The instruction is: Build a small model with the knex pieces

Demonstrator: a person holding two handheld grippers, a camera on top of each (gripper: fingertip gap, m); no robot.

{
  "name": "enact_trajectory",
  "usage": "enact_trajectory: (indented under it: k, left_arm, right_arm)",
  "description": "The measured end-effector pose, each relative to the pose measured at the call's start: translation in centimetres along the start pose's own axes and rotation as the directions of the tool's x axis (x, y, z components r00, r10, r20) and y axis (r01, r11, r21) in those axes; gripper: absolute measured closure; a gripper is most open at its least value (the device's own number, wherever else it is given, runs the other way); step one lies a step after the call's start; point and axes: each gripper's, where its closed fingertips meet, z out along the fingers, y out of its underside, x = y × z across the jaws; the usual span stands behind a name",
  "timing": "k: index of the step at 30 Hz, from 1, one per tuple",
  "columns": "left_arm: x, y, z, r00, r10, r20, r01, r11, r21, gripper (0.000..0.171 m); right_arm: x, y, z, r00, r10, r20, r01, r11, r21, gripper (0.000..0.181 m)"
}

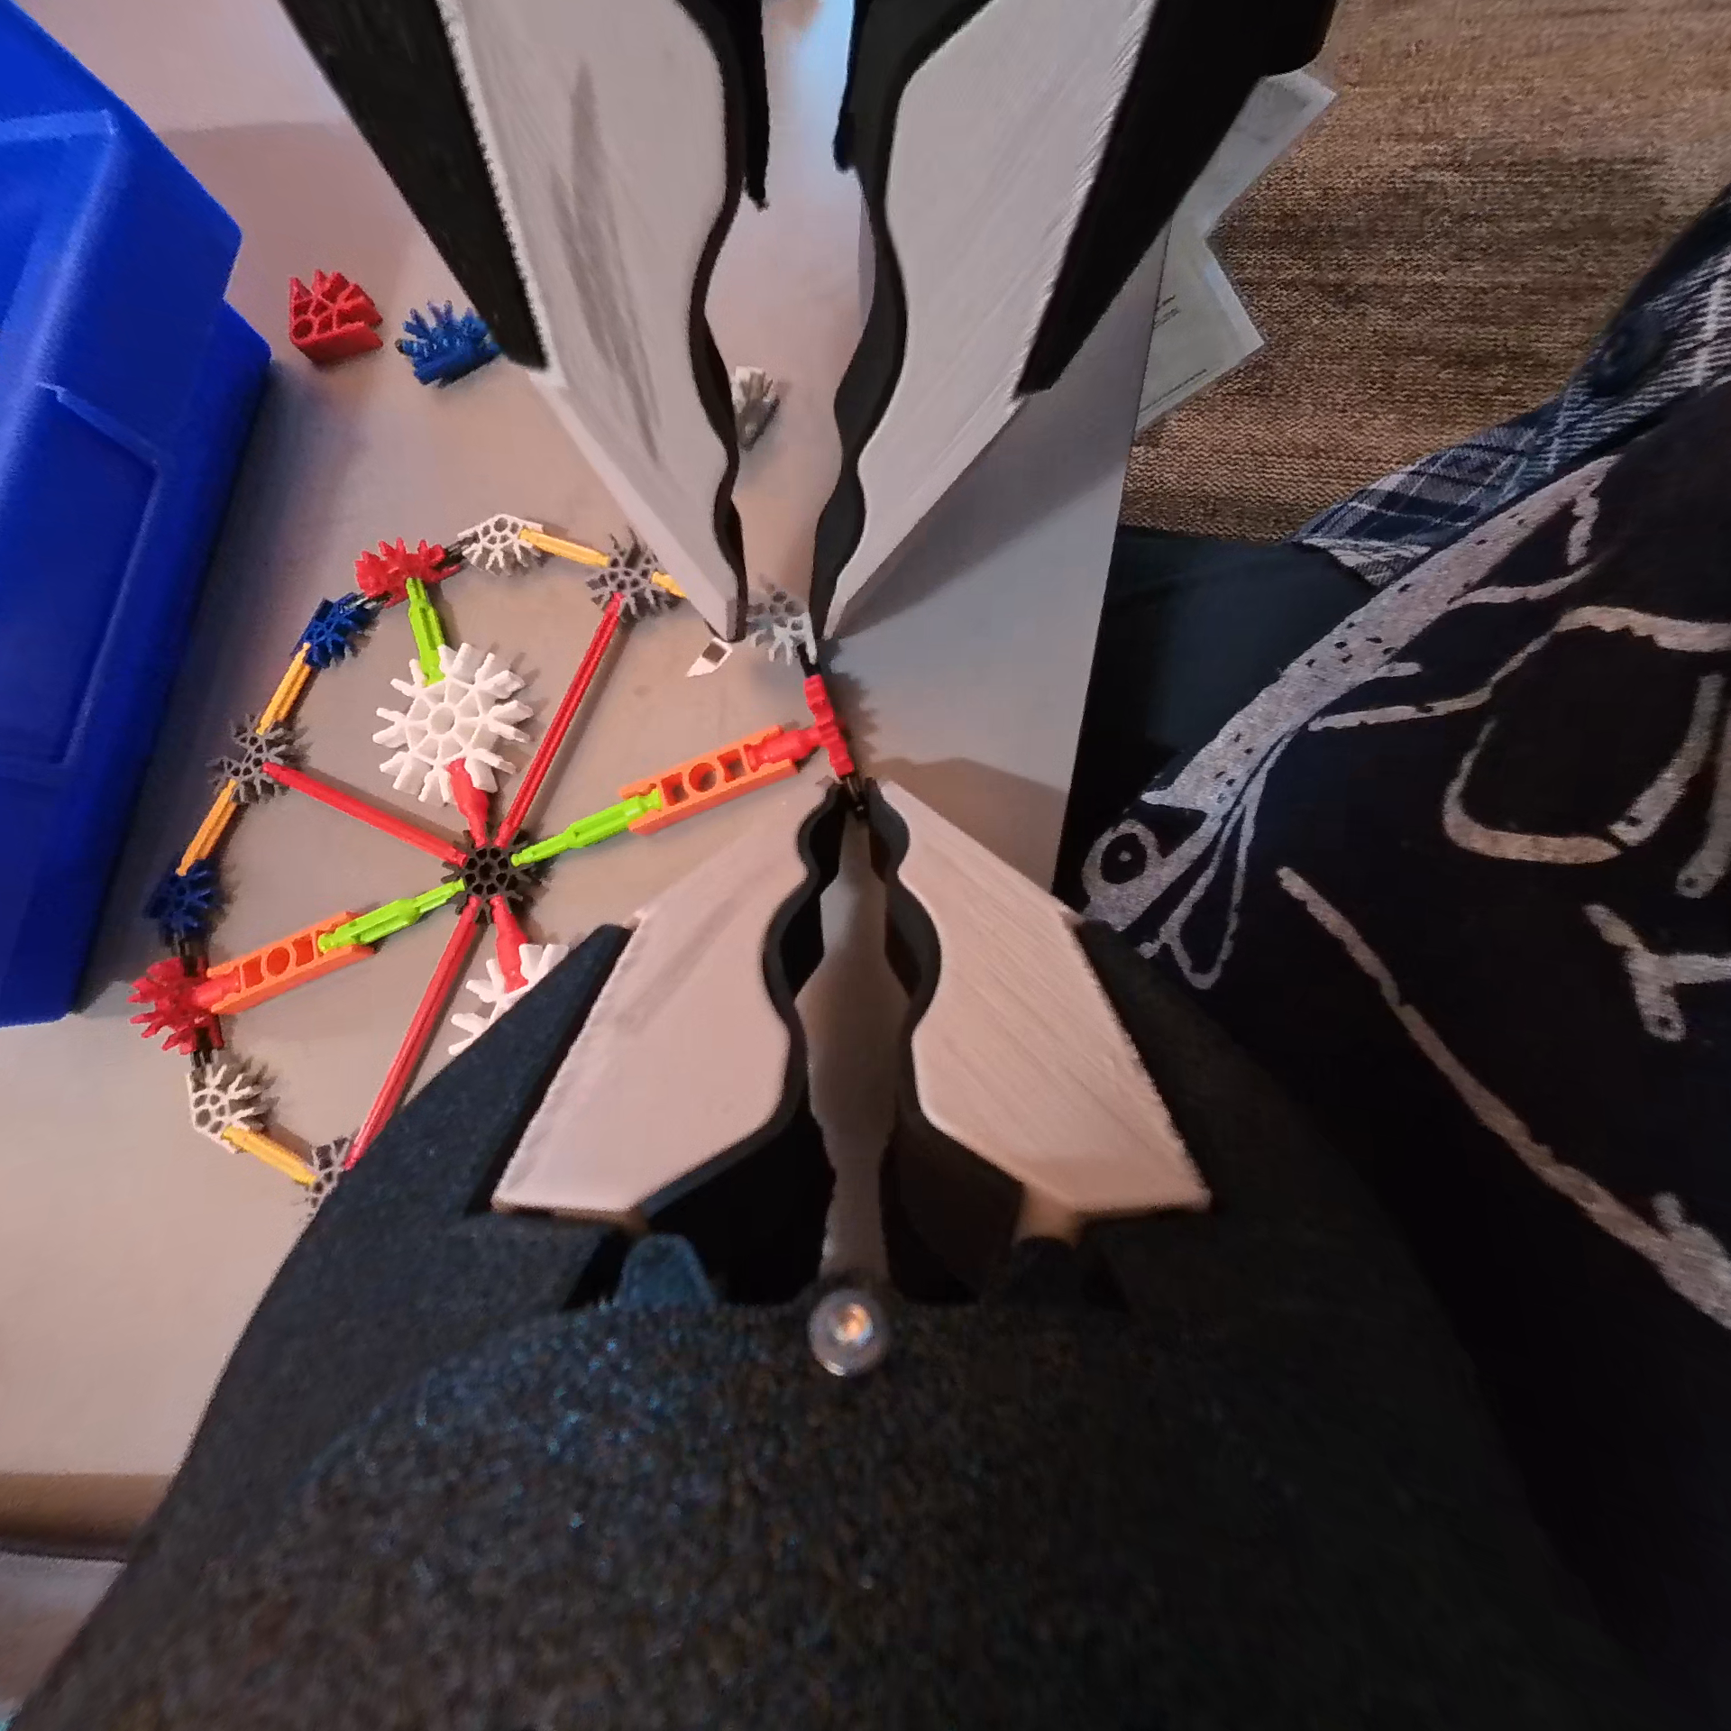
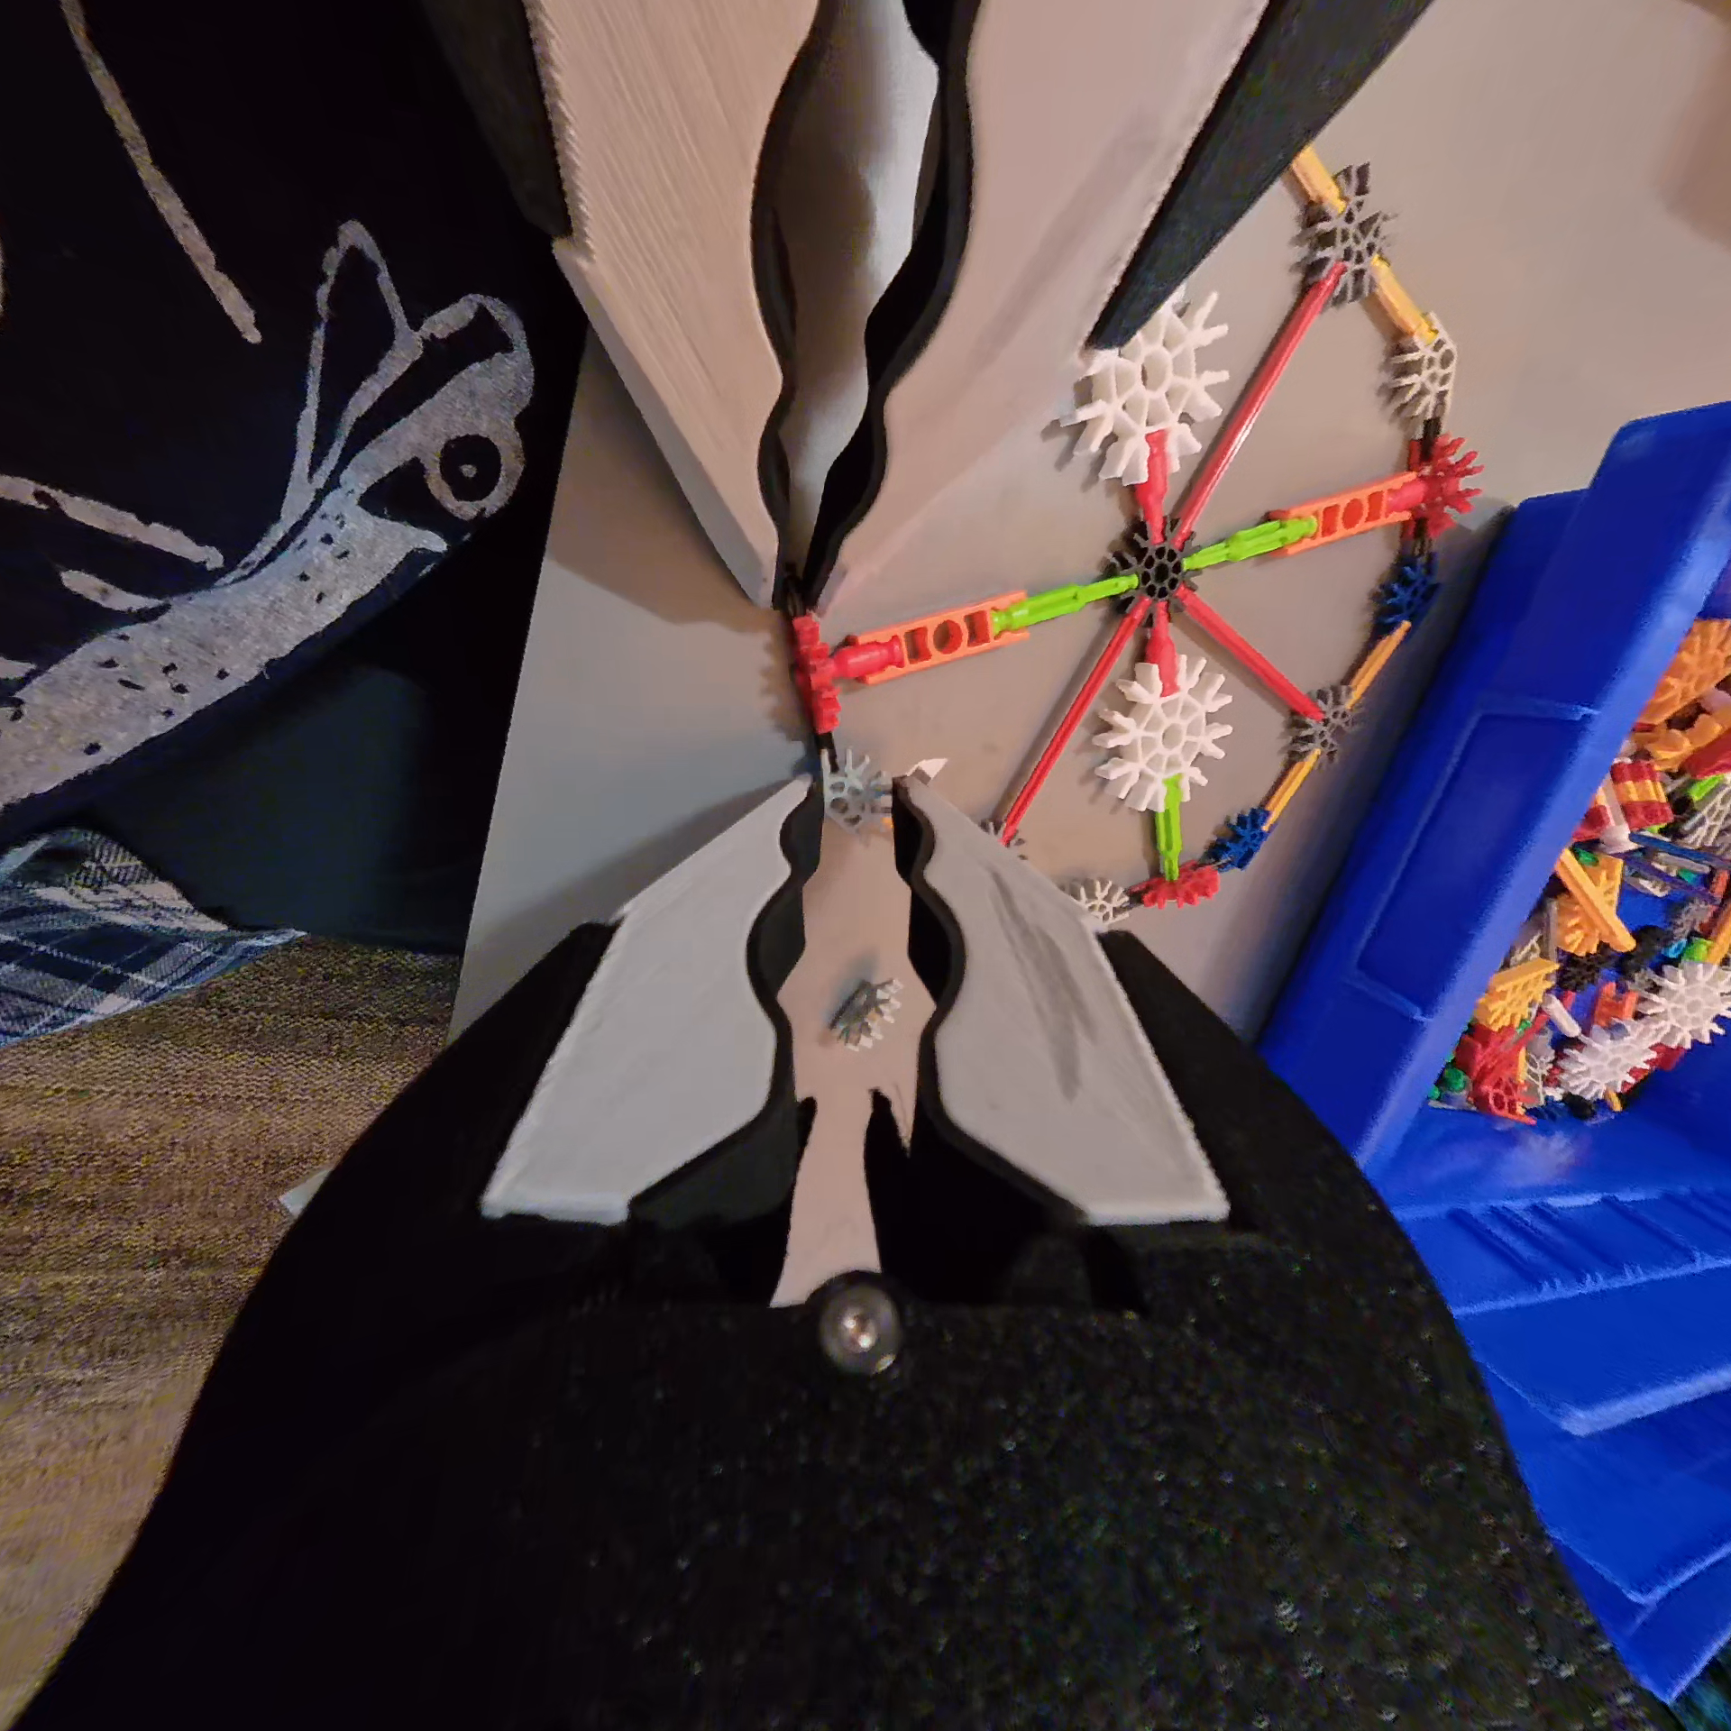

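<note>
Wheel-shaped toy frame (image 1: 487, 862) lies flat on the pale table (image 1: 140, 1264) beside a blue bin (image 1: 103, 562). Left gripper (image 1: 854, 801) is pinched closed on its red rim connector (image 1: 829, 726); right gripper (image 2: 857, 791) clasps a grey connector (image 2: 850, 785) just beside it.

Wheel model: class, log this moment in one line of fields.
left gripper: shut on black rod | right gripper: on grey connector | red connector: between them | wheel: on table | blue bin: beside
</note>
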Motion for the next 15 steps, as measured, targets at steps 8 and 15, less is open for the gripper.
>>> enact_trajectory:
  k: [8,15]
  left_arm:
    - [0.00,-0.15,-0.05,1.000,-0.028,0.009,0.027,1.000,0.010,0.168]
    - [0.04,-0.30,-0.02,0.999,-0.033,0.023,0.032,0.999,0.022,0.168]
  right_arm:
    - [-0.25,0.04,0.03,0.999,-0.009,0.033,0.009,1.000,-0.007,0.167]
    - [-0.26,0.39,0.23,0.999,0.001,0.044,-0.001,1.000,-0.005,0.167]
